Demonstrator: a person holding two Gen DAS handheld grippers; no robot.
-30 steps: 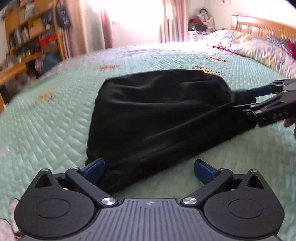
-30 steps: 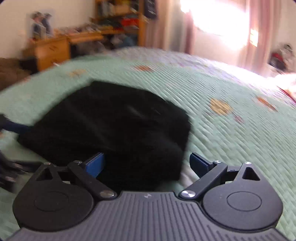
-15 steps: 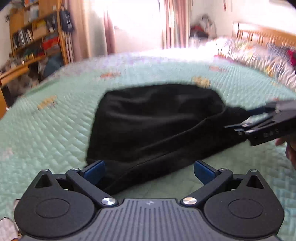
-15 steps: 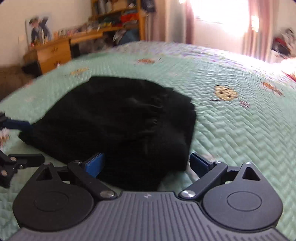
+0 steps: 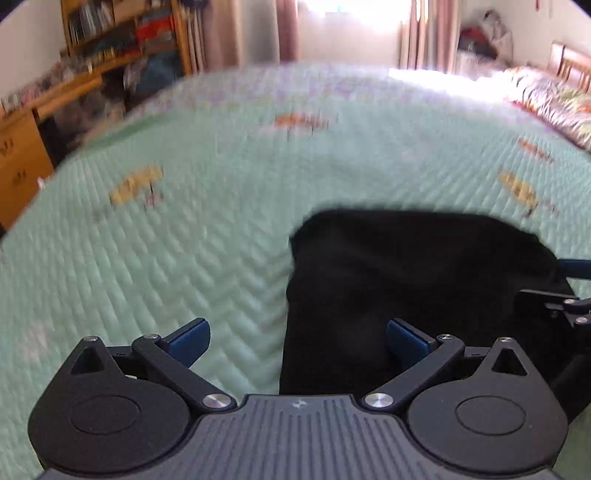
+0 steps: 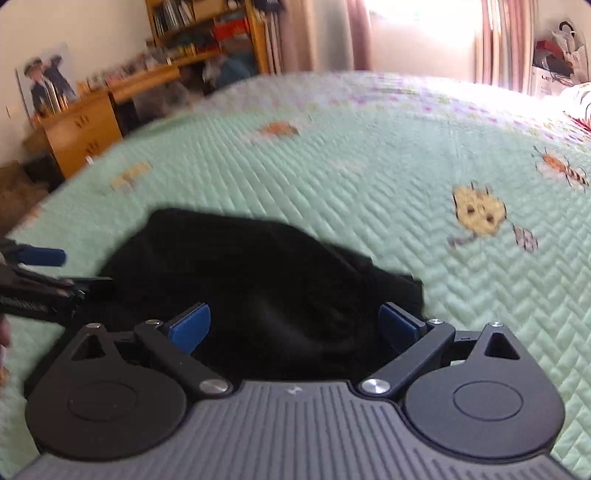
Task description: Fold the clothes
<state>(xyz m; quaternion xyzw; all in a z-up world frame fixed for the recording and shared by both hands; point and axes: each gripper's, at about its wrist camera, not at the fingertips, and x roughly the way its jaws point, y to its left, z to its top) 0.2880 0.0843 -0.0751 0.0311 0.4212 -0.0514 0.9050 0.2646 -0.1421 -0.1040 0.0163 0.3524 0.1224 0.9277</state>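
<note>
A black garment (image 5: 417, 280) lies folded in a compact heap on the green quilted bedspread (image 5: 184, 240). My left gripper (image 5: 297, 338) is open; its right finger hangs over the cloth's near left edge and its left finger over bare quilt. In the right wrist view the same black garment (image 6: 258, 280) fills the space ahead of my right gripper (image 6: 293, 325), which is open with both blue pads over the cloth's near side. Each gripper shows at the edge of the other's view: the right gripper (image 5: 565, 306) and the left gripper (image 6: 37, 280).
The bedspread (image 6: 369, 177) stretches wide beyond the garment. A wooden desk and bookshelf (image 6: 110, 103) stand past the bed's left side. Curtains and a bright window (image 5: 351, 29) lie behind. A patterned duvet (image 5: 554, 107) sits at the far right by the headboard.
Both grippers have drawn closer to the garment and swung left. In the left view the cloth has shifted from centre to the right. Both stay open.
</note>
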